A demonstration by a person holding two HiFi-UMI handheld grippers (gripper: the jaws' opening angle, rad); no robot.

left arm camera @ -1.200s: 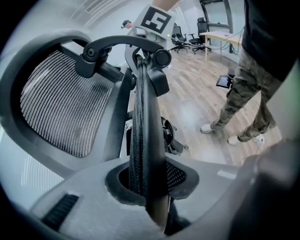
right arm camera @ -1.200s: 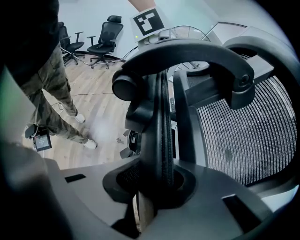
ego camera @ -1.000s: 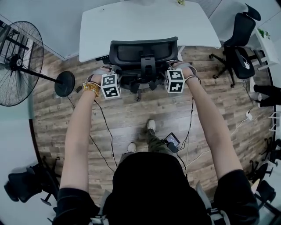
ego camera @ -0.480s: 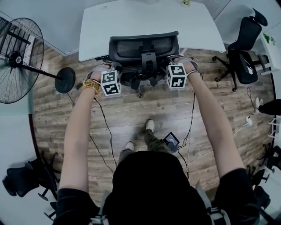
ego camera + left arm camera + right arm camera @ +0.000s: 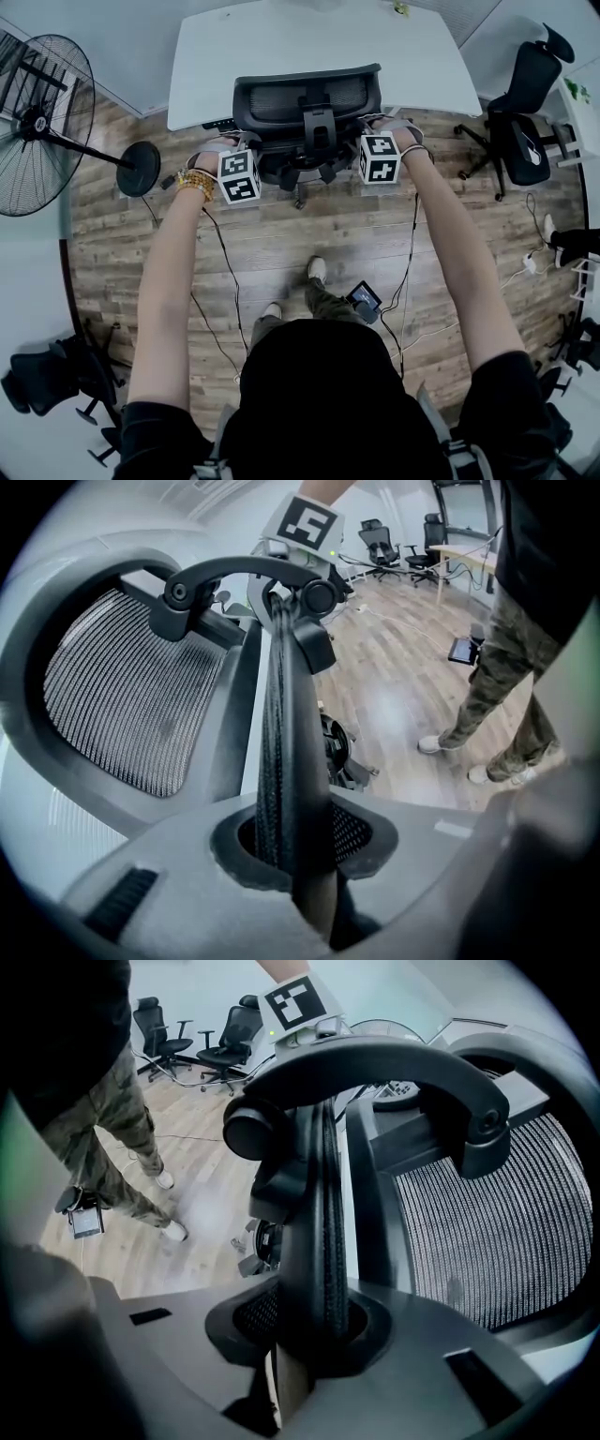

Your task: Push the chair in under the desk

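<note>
1. The room has a wood floor. A white worktop stands at its far side, with a fan to the left and a second chair to the right.
2. The chair stands at the middle of the worktop's near edge, with its back toward the person. In the head view the top of the backrest overlaps that edge.
3. Change: one second ago the backrest reached less far over the near edge. It has since travelled further in, and both grippers have gone forward with it. Over the last half second the position has barely altered.
4. Left gripper: the jaws are narrow and clamped on the left side edge of the backrest. The mesh-lined frame runs up between them.
5. Right gripper: the jaws are narrow and clamped in the same way on the right side edge of the backrest.
6. Meaning for the task: the push is judged to be almost complete. The seat is hidden by the backrest and the worktop and is probably underneath already.
7. Since travel has nearly ceased, the chair is probably at or close to its stop. What remains is a short final push, if any, followed by release of both sides.
</note>
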